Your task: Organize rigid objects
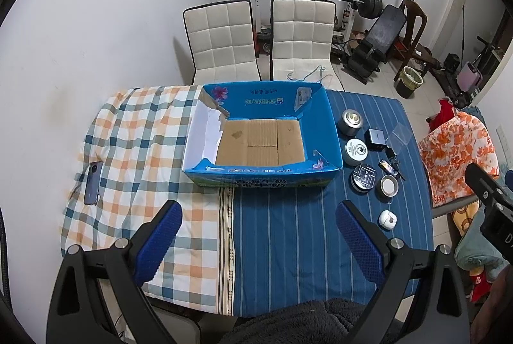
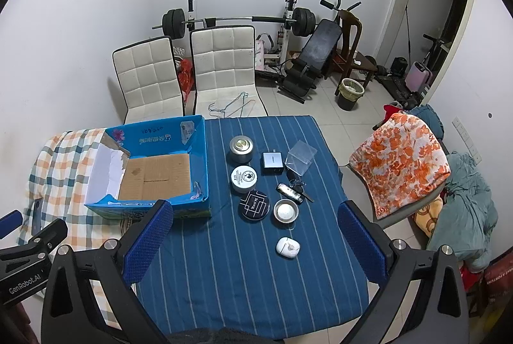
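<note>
An empty blue cardboard box (image 1: 323,132) (image 2: 198,164) stands open on the table. To its right on the blue striped cloth lie a silver tin (image 2: 241,148), a white round tin (image 2: 244,179), a black round tin (image 2: 254,205), a small metal dish (image 2: 285,211), a white earbud case (image 2: 287,247), a grey adapter (image 2: 272,162), car keys (image 2: 293,191) and a clear plastic box (image 2: 300,157). My left gripper (image 1: 258,215) is open and empty, above the table's near side. My right gripper (image 2: 255,215) is open and empty, above the small objects.
A phone (image 1: 93,182) lies on the checked cloth at the left. Two white chairs (image 1: 224,39) stand behind the table. A chair draped in orange floral cloth (image 2: 400,161) is at the right. Gym equipment and a bin (image 2: 351,94) stand on the floor beyond.
</note>
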The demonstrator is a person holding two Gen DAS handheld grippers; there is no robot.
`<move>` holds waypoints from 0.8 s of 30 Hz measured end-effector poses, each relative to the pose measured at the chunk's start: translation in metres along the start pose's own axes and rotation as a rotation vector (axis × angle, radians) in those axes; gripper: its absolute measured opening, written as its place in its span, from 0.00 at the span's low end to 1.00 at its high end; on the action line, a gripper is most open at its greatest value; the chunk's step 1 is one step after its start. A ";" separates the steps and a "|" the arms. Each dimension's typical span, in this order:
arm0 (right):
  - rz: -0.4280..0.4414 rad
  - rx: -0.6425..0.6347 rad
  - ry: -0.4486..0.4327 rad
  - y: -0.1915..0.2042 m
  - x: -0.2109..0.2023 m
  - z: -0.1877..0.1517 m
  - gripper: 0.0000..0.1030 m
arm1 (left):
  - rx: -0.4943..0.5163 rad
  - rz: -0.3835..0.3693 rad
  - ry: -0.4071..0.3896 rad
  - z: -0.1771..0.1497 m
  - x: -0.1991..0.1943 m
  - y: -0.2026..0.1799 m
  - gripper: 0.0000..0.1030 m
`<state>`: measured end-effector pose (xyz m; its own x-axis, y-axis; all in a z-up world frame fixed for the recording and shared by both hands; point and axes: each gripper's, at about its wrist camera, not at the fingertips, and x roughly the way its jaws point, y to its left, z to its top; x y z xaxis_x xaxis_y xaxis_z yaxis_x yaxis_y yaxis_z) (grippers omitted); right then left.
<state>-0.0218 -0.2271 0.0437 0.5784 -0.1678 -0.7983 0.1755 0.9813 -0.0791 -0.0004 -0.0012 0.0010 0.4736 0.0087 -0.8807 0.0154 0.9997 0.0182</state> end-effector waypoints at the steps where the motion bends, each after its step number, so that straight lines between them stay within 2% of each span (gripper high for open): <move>1: 0.001 0.000 -0.001 -0.001 0.000 -0.001 1.00 | 0.001 0.000 -0.001 0.000 0.000 0.000 0.95; 9: -0.002 0.003 -0.014 0.004 -0.002 0.003 1.00 | 0.002 0.003 -0.021 0.025 -0.010 0.001 0.95; 14: 0.004 0.005 -0.023 -0.001 -0.007 0.009 1.00 | 0.003 0.003 -0.047 0.014 -0.017 -0.001 0.95; 24: 0.020 0.009 -0.015 -0.005 -0.009 0.010 1.00 | 0.005 0.003 -0.055 0.016 -0.020 -0.002 0.95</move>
<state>-0.0204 -0.2317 0.0572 0.5936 -0.1500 -0.7907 0.1709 0.9836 -0.0583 0.0043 -0.0035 0.0260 0.5214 0.0101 -0.8533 0.0183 0.9996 0.0230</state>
